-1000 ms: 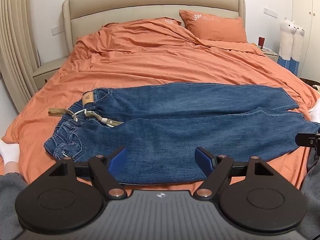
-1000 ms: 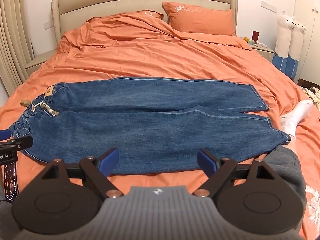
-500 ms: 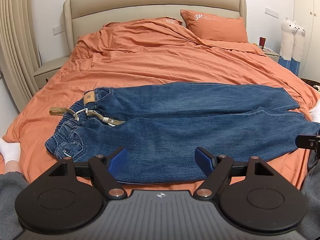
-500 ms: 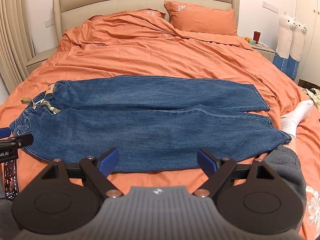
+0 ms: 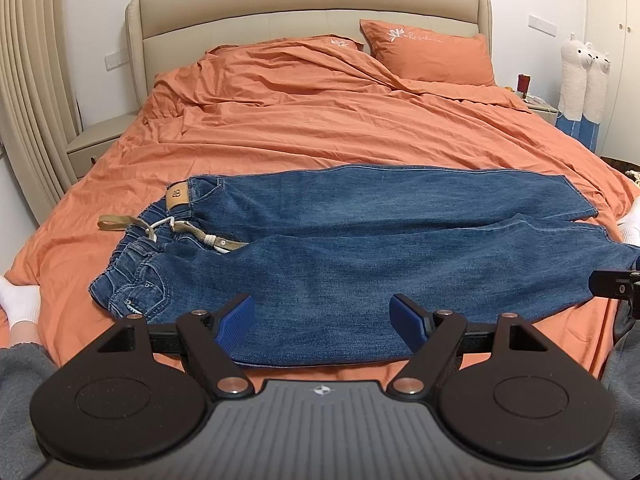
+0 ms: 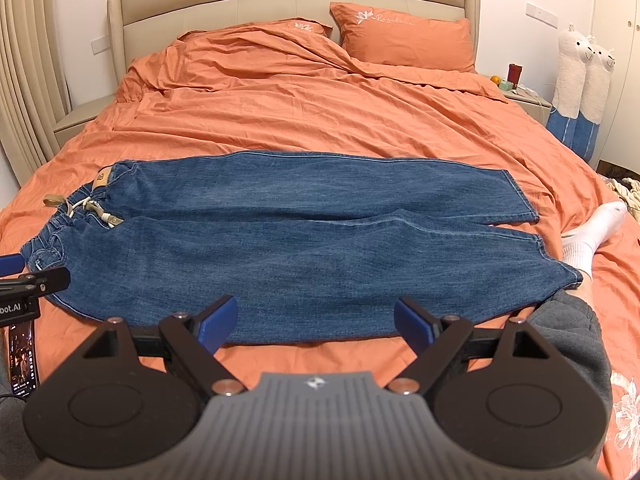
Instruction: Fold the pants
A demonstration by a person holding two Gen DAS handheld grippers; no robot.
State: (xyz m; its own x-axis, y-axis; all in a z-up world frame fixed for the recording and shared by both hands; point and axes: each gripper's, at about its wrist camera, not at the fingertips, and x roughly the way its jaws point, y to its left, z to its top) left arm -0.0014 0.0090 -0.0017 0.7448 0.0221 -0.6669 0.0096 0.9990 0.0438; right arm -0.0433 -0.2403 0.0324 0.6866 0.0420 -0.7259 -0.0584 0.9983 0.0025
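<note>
Orange bedding covers the bed (image 5: 320,128), with a padded beige headboard (image 5: 304,12) and one matching pillow (image 5: 430,52) at the far end. A pair of llama-shaped plush toys (image 6: 582,52) stands at the right wall.

Subject of task: blue denim pants (image 5: 360,240) lie spread flat across the near part of the bed, waistband to the left, leg hems to the right. Both legs are laid out side by side, the nearer leg partly overlapping the farther along the inseam. No fold is yet made. The waistband (image 5: 136,264) is bunched and gathered, with a tan drawstring (image 5: 120,222) trailing loose onto the sheet and a leather patch (image 5: 178,197) showing at the far corner.

Left gripper (image 5: 322,316): jaws spread wide, holding nothing, poised above the near edge of the pants toward the waist end. Right gripper (image 6: 316,318): likewise released and empty, above the near edge toward the hems.

Handling assessment: denim is judged fairly heavy and limp, with a coarse surface that should not slip between the pads. It will sag between two holds and drag on the sheet. Recommended holds are the near waistband corner and the near leg hem (image 6: 560,276), where doubled seams give firm purchase. The loose drawstring may snag or trail out of the fold. A socked foot (image 6: 592,228) rests close beside the hems.
</note>
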